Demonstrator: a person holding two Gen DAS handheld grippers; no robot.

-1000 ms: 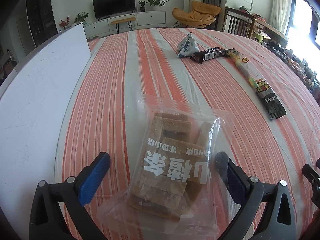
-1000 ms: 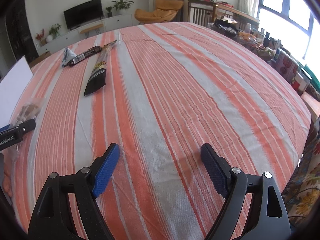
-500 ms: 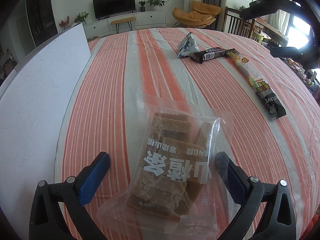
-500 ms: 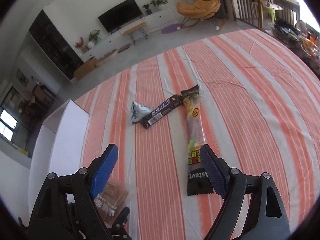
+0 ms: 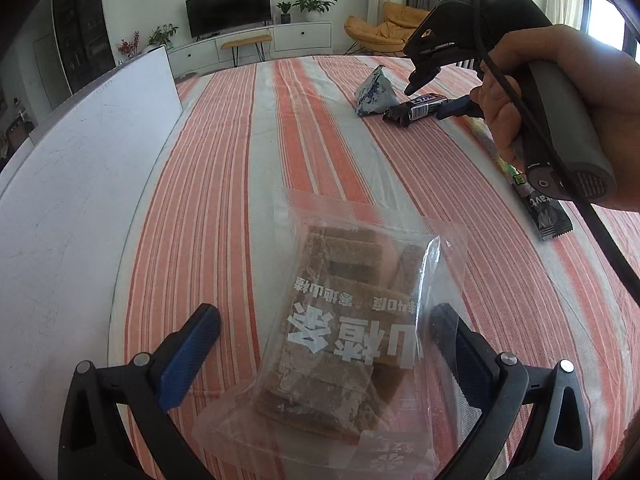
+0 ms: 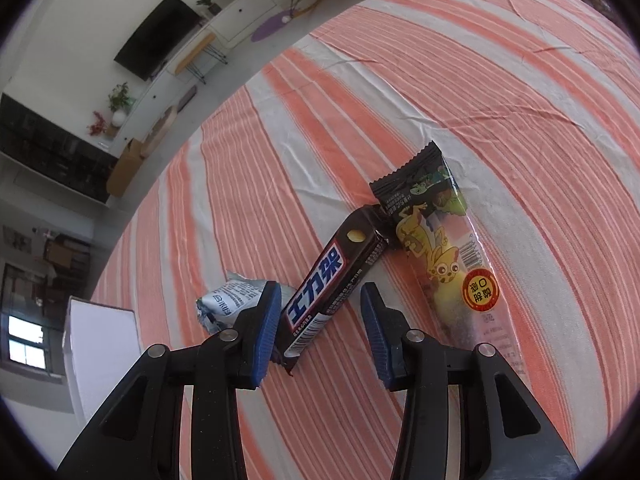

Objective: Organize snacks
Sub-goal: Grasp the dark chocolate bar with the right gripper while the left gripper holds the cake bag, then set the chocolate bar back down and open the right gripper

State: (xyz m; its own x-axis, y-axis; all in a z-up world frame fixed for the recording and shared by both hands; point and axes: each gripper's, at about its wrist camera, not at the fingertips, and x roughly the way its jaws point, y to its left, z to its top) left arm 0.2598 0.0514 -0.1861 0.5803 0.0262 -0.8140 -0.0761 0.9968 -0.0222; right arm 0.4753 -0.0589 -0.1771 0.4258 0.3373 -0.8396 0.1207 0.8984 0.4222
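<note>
— Dark-wrapped, the chocolate bar [image 6: 332, 280] is seen lying on the striped desk [image 6: 500, 112], its far end touching the long snack stick [image 6: 444, 264] at 2 o'clock, with the small white-and-blue packet [image 6: 230, 300] just beside it at 9 o'clock. Which step is in hand?

— A pick-up is judged to be under way: the right gripper [image 6: 320, 324] is closing, the bar between its jaws, the left pad touching the wrapper and the right pad still apart.

— And the next move?

— Closure must be finished before any lift, so the bar is not nudged away. The left gripper [image 5: 320, 352] is held open around the clear bag of brown slices [image 5: 352, 328].

— What differs from a second ago?

— Bare cloth was faced then, with wide jaws; the left is unchanged.
</note>
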